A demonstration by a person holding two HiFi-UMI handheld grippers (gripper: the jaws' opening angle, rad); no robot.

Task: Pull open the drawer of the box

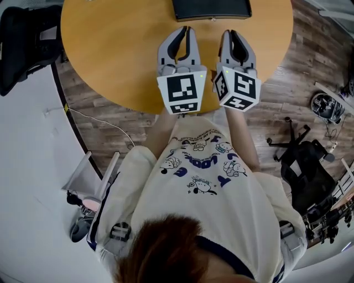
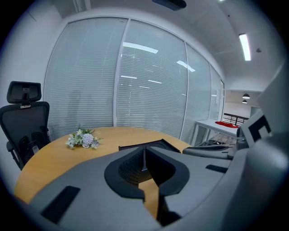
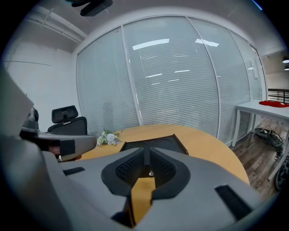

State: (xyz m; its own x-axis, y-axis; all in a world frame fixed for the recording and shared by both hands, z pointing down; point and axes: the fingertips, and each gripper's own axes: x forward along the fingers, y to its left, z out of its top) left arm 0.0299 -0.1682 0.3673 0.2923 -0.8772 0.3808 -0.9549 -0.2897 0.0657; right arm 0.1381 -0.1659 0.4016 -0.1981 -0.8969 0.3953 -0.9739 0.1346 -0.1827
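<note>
A flat black box (image 1: 211, 8) lies at the far side of the round wooden table (image 1: 110, 50). Its front face carries a small knob (image 3: 150, 173). Both grippers hover side by side over the table's near part, a short way in front of the box. My left gripper (image 1: 187, 30) is shut with nothing in it, its tips pressed together. Beside it, my right gripper (image 1: 227, 33) is shut and empty too. In the left gripper view the box (image 2: 135, 146) shows just beyond the left gripper (image 2: 144, 154). The right gripper (image 3: 146, 156) points straight at the box (image 3: 158, 143).
A small bunch of pale flowers (image 2: 83, 139) lies on the table to the left of the box. Black office chairs stand at the left (image 1: 25, 44) and the lower right (image 1: 304, 166). Glass walls with blinds stand behind the table. The person's body fills the head view's bottom.
</note>
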